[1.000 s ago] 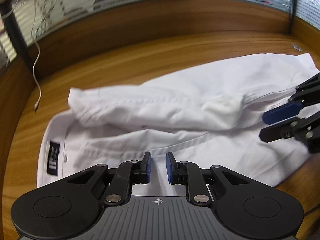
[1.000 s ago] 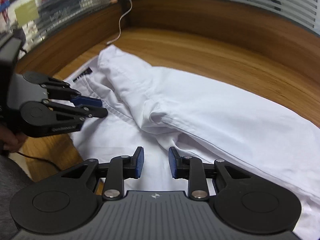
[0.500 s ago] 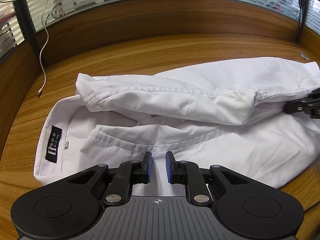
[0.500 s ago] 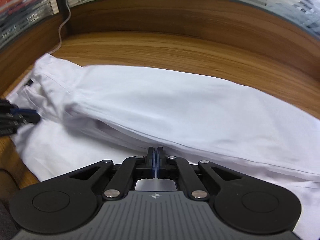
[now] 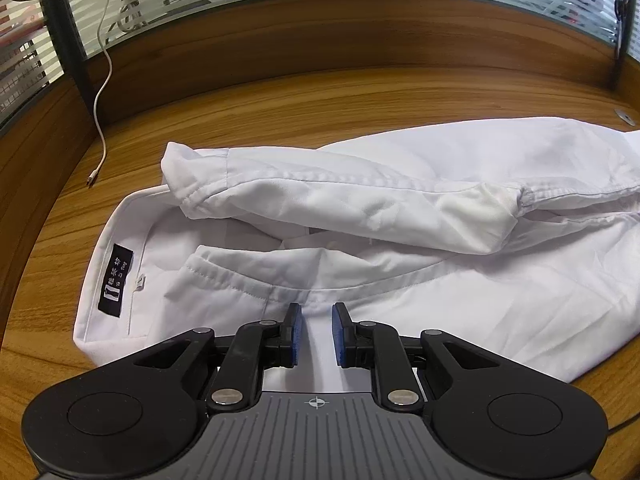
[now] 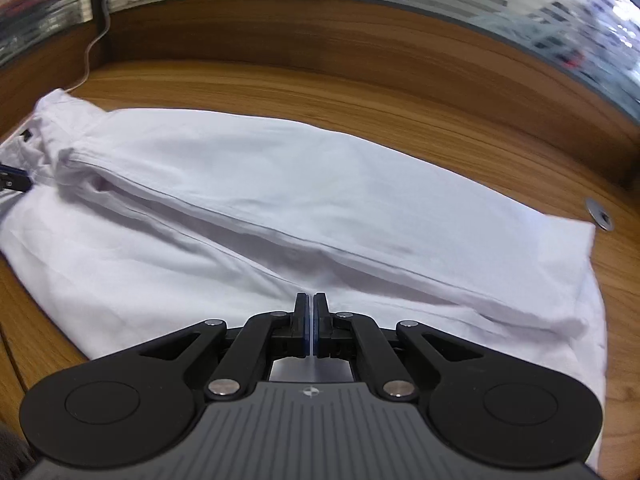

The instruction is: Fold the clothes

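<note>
While my left claw [image 5: 316, 334] hangs slightly parted over the shirt's [image 5: 400, 240] near hem, white cloth shows in the gap, though I cannot tell if the pads pinch it. Clenched tight, my right claw [image 6: 311, 322] sits at the shirt's [image 6: 280, 200] near edge, cloth spreading ahead and to both sides.

The right gripper [image 6: 311, 326], whose blue pads stood apart a second ago, now has its jaws pressed together over the white shirt [image 6: 280, 184]. It has slid away from the collar end toward the hem side: it has dropped out of the left wrist view, where it showed at the right edge before. In its own view the left gripper [image 6: 12, 180] has shrunk to a sliver at the left edge.
</note>
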{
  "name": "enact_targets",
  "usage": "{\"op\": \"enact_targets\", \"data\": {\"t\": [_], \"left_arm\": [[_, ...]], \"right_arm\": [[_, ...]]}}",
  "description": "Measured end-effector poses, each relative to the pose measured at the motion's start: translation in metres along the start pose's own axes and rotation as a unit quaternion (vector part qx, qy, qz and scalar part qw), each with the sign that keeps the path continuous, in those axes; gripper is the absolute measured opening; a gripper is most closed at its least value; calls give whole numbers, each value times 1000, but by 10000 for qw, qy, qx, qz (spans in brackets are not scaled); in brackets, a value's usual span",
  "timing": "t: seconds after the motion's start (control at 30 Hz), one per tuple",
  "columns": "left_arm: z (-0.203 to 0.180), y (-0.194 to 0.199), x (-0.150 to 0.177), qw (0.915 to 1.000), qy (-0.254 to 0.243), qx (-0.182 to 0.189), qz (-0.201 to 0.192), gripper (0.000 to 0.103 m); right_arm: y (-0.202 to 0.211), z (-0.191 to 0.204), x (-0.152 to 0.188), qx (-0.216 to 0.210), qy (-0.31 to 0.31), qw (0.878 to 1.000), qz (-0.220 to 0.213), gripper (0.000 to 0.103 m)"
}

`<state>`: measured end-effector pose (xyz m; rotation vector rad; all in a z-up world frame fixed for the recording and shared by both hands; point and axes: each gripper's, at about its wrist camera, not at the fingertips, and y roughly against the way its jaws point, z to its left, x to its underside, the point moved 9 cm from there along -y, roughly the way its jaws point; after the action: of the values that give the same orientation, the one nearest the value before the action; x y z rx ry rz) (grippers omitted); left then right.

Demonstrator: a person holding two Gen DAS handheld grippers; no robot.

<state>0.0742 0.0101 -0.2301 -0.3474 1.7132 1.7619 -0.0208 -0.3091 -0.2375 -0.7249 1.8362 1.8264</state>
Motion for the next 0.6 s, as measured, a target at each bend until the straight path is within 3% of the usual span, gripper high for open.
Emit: {"op": "enact_targets", "data": {"t": [0.1, 0.2, 0.33, 0.43, 0.53, 0.6], "left_arm": [[-1, 1, 0, 10000, 63, -47, 27, 20], [-1, 1, 0, 9999, 111, -78, 49, 20], [-1, 1, 0, 9998, 143, -123, 65, 21], [-1, 2, 1, 9997, 163, -152, 67, 21], [-1, 2, 0, 9997, 155, -165, 78, 21], [-2, 3, 0, 9997, 164, -169, 108, 21]], "right_arm": [[4, -18, 6, 132, 57, 9999, -4, 0], [8, -25, 8, -103, 53, 9999, -36, 0], [17, -31, 5, -74, -47, 9998, -174, 0], [22, -41, 3, -3, -348, 9989, -305, 13], [18, -56, 9, 185, -523, 9983, -203, 14], [18, -62, 10, 205, -700, 9971, -224, 22]]}}
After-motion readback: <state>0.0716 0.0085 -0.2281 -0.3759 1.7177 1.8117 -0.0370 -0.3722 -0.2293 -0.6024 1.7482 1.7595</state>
